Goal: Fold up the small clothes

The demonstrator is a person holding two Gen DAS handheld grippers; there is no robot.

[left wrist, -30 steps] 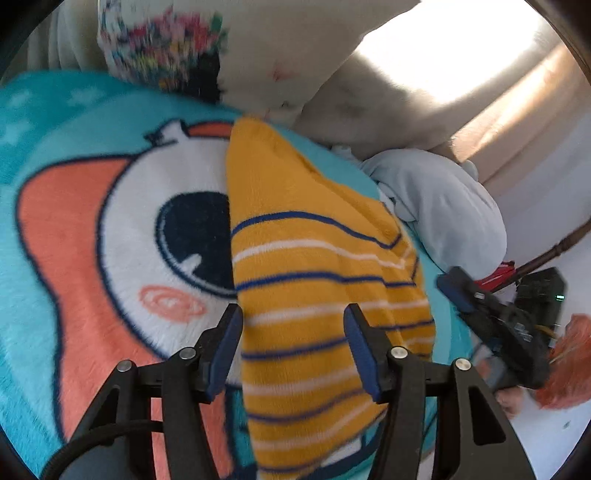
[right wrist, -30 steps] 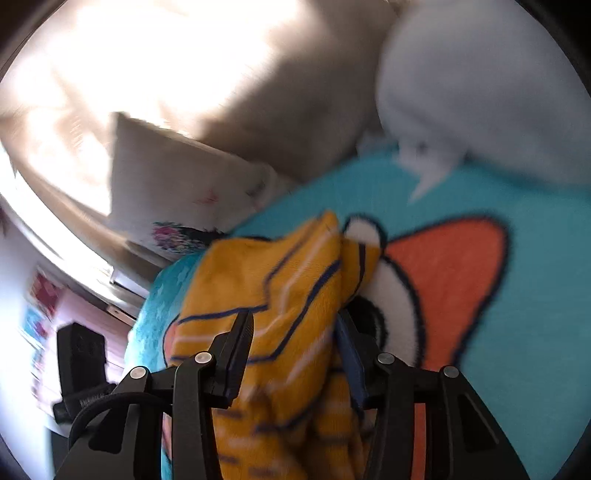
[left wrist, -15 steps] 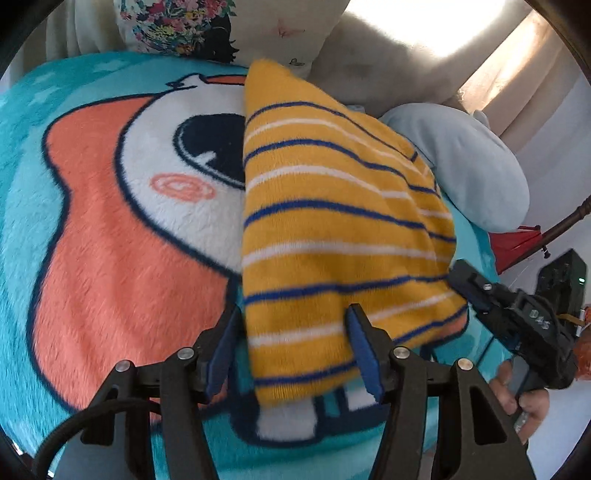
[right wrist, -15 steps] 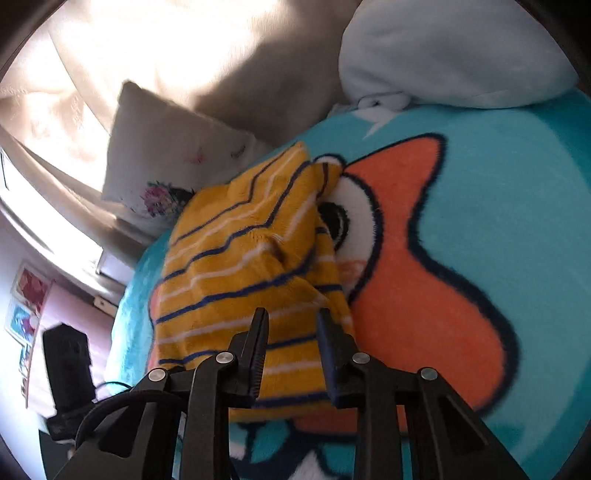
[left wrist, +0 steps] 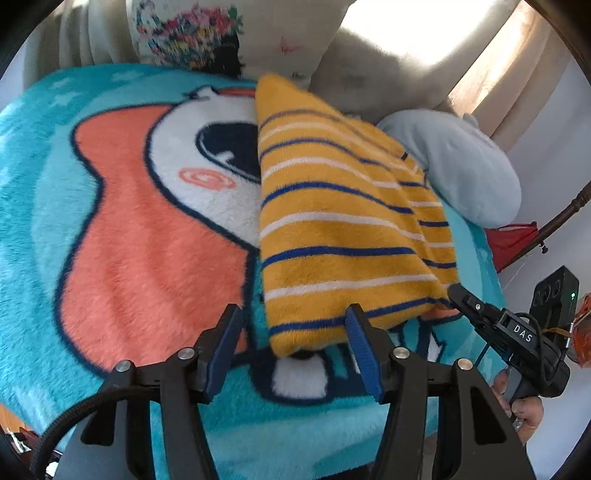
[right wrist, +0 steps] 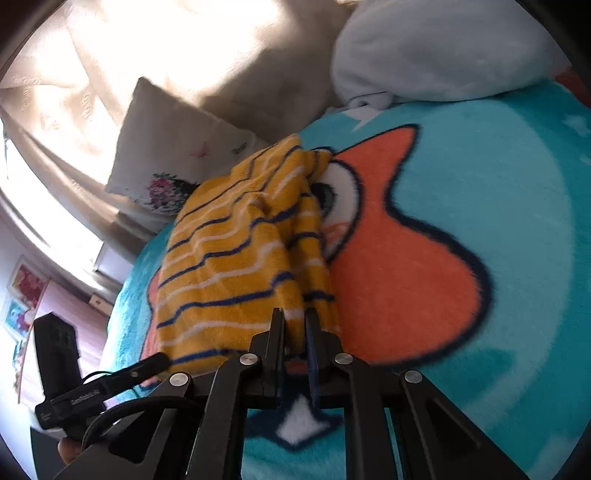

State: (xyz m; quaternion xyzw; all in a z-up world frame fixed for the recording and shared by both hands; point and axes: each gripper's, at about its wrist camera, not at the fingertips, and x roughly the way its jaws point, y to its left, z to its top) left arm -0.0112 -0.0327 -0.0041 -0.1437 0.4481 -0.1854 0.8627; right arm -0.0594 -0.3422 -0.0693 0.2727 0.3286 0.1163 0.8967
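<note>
A yellow garment (left wrist: pixel 343 229) with blue and white stripes lies folded on a turquoise blanket (left wrist: pixel 44 192) with an orange and white cartoon print. My left gripper (left wrist: pixel 291 343) is open, its blue pads (left wrist: pixel 360 347) level with the garment's near hem, and holds nothing. My right gripper (right wrist: pixel 295 325) is shut on the near right edge of the garment (right wrist: pixel 236 258). It also shows at the right of the left wrist view (left wrist: pixel 458 293), its tip at the garment's corner.
A floral white pillow (left wrist: pixel 221 33) and a pale blue cushion (left wrist: pixel 465 162) lie at the far side of the bed. Curtains (right wrist: pixel 74 92) hang behind. A red object (left wrist: pixel 513 240) and a black device (left wrist: pixel 554 295) sit off the bed's right side.
The garment has come down from hanging between the grippers to lying on the blanket. My left gripper has drawn back from the hem. My right gripper's jaws have closed further on the edge.
</note>
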